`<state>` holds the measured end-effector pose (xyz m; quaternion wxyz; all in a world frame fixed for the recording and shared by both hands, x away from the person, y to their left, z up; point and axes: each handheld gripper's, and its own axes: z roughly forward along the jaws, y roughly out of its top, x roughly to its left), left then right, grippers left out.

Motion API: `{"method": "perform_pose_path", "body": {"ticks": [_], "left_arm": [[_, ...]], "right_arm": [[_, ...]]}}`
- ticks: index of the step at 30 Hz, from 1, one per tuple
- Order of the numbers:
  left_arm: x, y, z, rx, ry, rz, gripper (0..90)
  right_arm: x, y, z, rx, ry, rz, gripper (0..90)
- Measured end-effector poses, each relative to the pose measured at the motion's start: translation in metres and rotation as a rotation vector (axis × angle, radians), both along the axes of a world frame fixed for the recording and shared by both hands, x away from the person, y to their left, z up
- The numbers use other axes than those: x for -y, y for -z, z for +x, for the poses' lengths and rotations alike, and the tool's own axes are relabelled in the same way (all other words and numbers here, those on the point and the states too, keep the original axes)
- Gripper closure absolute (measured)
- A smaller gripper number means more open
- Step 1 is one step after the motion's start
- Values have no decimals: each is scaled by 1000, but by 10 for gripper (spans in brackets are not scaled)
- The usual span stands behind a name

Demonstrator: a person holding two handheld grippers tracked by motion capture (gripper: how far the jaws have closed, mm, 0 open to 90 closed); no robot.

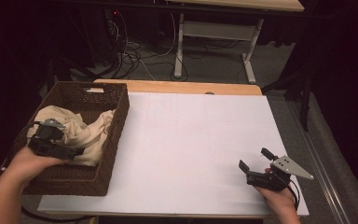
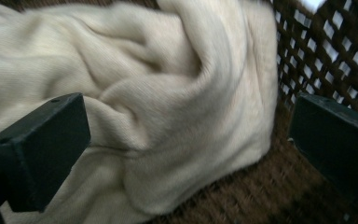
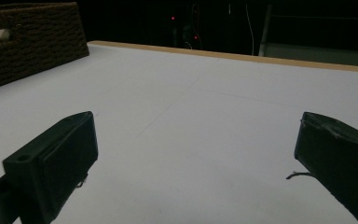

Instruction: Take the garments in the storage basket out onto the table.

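Note:
A cream cloth (image 1: 81,128) lies crumpled inside a dark brown wicker basket (image 1: 116,123) at the table's left. My left gripper (image 1: 51,140) hovers in the basket, right over the cloth. In the left gripper view its jaws stand wide apart, open, with the cloth's folds (image 2: 168,107) between and beyond them and the basket's woven wall (image 2: 326,51) at the right. My right gripper (image 1: 257,159) rests near the table's front right, open, holding nothing; in the right gripper view it (image 3: 191,163) faces bare white sheet (image 3: 191,116).
A white sheet (image 1: 191,149) covers the wooden table (image 1: 191,87). The basket (image 3: 28,42) stands far left in the right gripper view. Behind the table are cables on the floor (image 1: 135,56) and the white legs of another table (image 1: 214,32).

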<state>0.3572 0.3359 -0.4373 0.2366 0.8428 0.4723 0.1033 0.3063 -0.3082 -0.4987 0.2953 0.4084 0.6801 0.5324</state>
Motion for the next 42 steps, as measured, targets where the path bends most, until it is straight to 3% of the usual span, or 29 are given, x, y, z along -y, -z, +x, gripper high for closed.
{"method": "perform_pose_path", "body": {"ticks": [2,4,11,15,22,24,25,28,31,35,37,38,42], "left_arm": [[2,2,3,-29,14,33,0],[3,2,3,-26,33,75,0],[-3,-5,4,12,45,23,0],[3,-18,8,59,48,46,0],[11,-29,19,31,83,176,0],[10,-31,25,31,81,191,0],[8,-29,30,12,91,178,0],[9,-14,41,-18,138,226,0],[13,-1,50,-19,167,278,0],[13,3,59,-45,201,290,0],[16,7,62,-74,217,336,0],[16,7,62,-74,217,336,0],[27,20,67,-105,235,455,0]], "right_arm": [[-1,1,0,-5,-5,-4,2],[-2,2,0,-11,-8,-7,2],[-3,3,1,-20,-9,-6,2],[-1,4,2,-31,-7,5,2],[-4,4,3,-30,-21,4,2],[-4,5,4,-33,-23,1,2],[-5,6,4,-33,-26,0,2],[-6,7,5,-42,-31,1,2],[-7,8,4,-46,-36,-1,2],[-7,10,5,-56,-36,5,2],[-7,11,6,-63,-36,5,2],[-7,11,6,-66,-37,3,2],[-9,13,6,-72,-44,-2,2]]}}
